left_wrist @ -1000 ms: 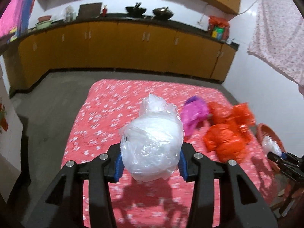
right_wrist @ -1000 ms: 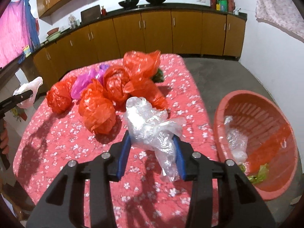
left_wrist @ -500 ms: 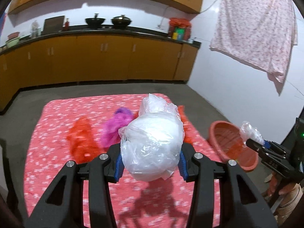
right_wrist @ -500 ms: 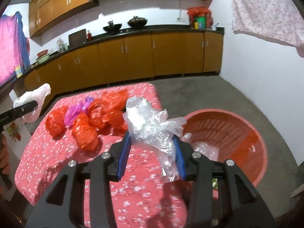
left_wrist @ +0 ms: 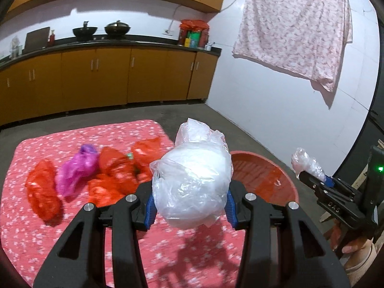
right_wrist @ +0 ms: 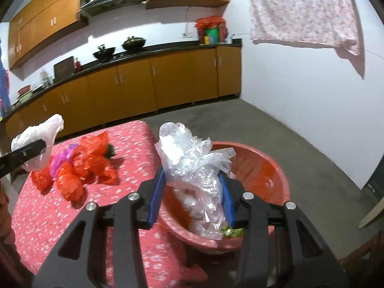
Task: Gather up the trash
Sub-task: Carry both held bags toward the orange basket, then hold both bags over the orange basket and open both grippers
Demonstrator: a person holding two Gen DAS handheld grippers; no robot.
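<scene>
Right beside the floral-clothed table sits the round red basket. Partly closed, the left gripper clamps a bulging white plastic bag, long axis upright; the right gripper pinches crinkled clear plastic, its loose tail drooping over the basket.

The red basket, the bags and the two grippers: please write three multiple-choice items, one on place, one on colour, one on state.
1. Where is the red basket?
A. on the counter
B. on the floor beside the table
C. on the table

2. What colour is the odd bag among the orange bags?
A. purple
B. green
C. black

3. What is the right gripper doing?
A. open, empty
B. shut, empty
C. shut on a clear bag

Key: 1 B, it sits past the table edge; 2 A, purple shows; 3 C, fingers pinch the clear bag.
</scene>
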